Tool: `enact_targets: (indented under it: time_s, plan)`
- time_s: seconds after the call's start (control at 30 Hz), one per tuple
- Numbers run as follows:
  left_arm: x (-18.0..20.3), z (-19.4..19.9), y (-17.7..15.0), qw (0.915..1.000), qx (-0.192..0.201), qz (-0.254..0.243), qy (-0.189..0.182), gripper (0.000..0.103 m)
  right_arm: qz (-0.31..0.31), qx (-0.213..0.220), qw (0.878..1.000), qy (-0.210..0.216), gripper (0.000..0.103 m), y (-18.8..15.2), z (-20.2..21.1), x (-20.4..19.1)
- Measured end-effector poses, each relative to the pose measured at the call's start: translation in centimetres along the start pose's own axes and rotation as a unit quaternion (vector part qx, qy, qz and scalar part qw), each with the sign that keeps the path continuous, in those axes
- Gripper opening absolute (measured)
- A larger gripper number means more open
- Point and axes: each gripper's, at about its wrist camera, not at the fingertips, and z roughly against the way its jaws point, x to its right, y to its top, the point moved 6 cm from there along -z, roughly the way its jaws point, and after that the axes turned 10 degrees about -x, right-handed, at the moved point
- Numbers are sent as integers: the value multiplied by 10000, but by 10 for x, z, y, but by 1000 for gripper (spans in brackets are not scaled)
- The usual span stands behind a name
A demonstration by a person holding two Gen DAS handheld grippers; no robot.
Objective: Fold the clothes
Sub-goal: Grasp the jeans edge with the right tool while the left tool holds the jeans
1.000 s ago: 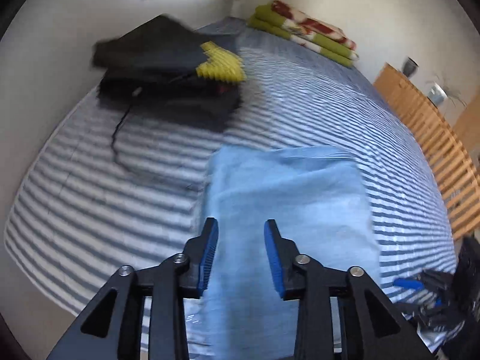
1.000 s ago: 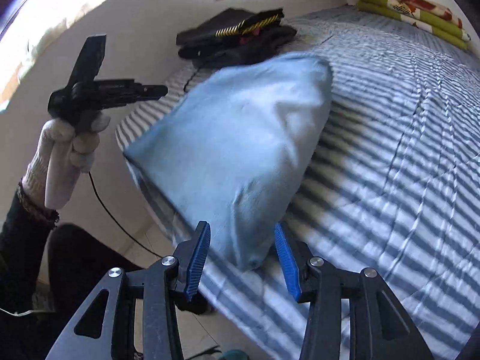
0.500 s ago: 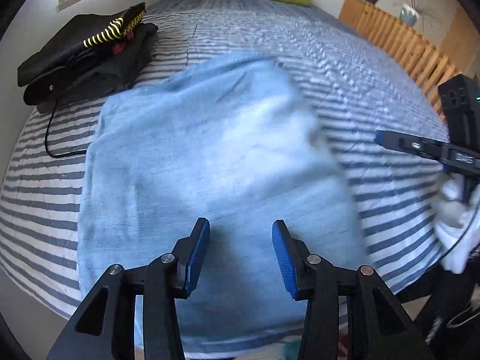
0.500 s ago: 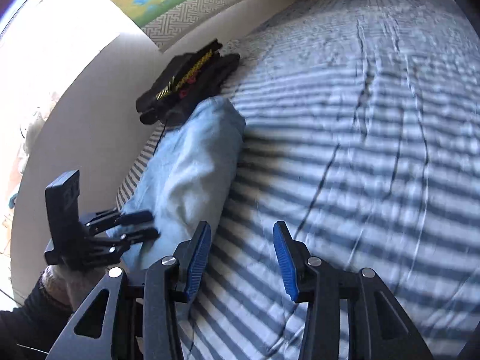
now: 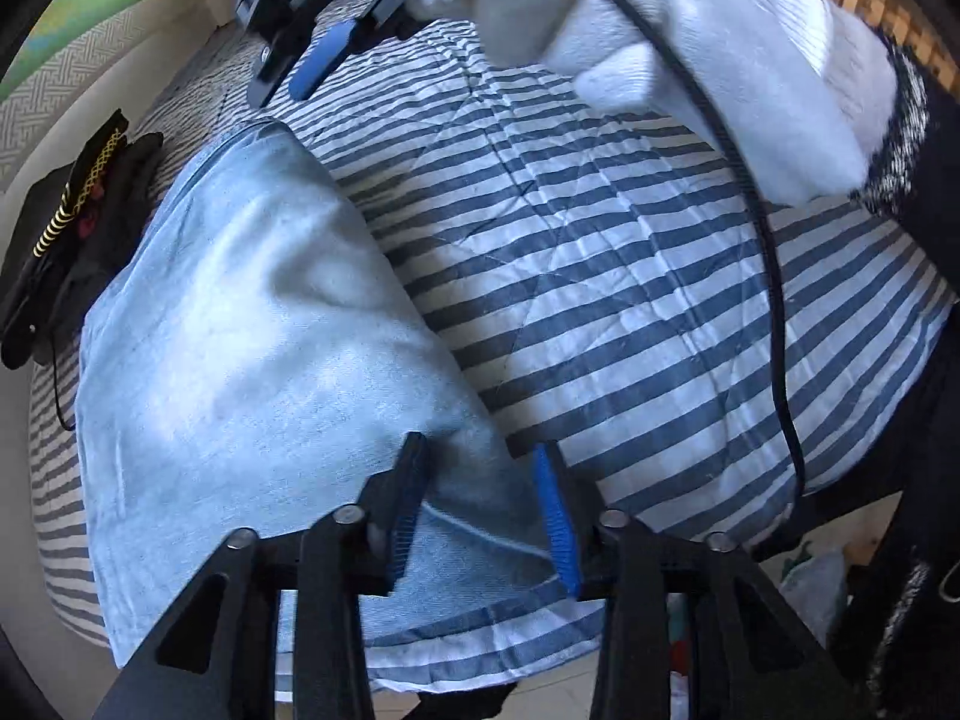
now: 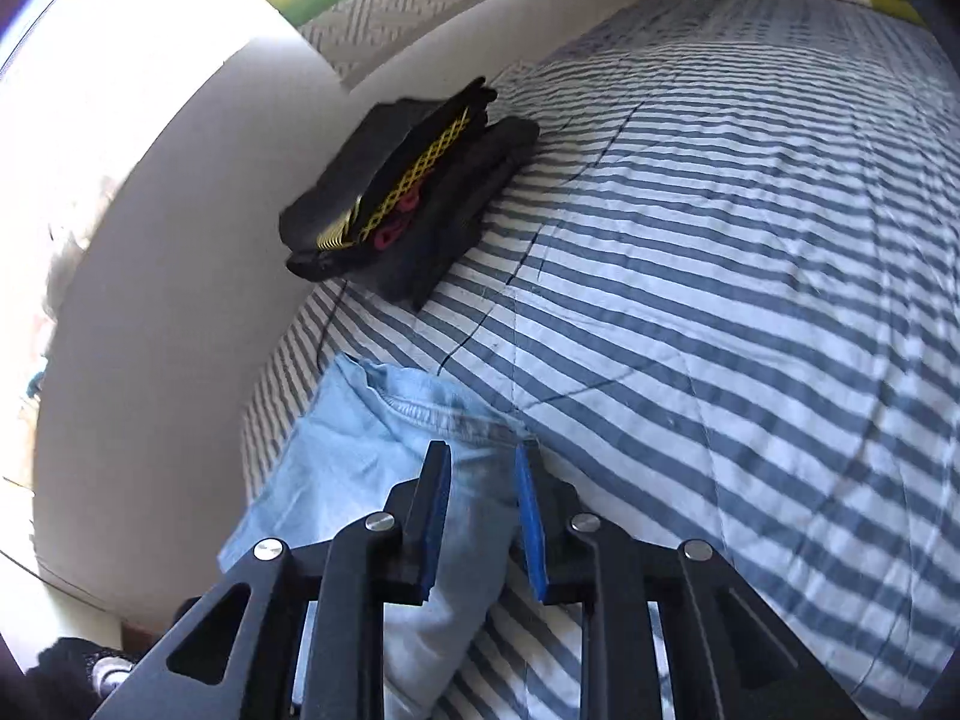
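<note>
We see a bed (image 5: 600,252) covered in a blue-and-white striped quilt, with a pale wall along its left side. A folded light blue garment (image 5: 258,360) lies at the lower left of the left wrist view, near the bed's edge. The left hand-held gripper (image 5: 480,486) straddles the garment's right-hand corner; its jaws have just been closing, the cloth sits between the blue pads, and we cannot tell whether they press it yet. In the right wrist view, the right hand-held gripper (image 6: 480,492) stands over the garment's collar end at the lower centre; its jaws too have just been closing, narrow now, with blue fabric between them. A stack of dark folded clothes (image 6: 414,204) with yellow trim rests at the upper left. A white-gloved hand (image 5: 690,30) fills the upper right of the left view.
</note>
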Motion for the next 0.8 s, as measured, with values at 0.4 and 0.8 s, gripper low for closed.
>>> enact_targets:
  time_s: [0.4, 0.8]
  plan:
    - [3, 0, -16, 9993, 191, -89, -321, 12, -48, -386, 9992, -114, 4, 15, -18, -8]
    - [-14, 32, -20, 9953, 643, 327, -647, 61, -546, -127, 9976, 409, 4, 2, 0, -16]
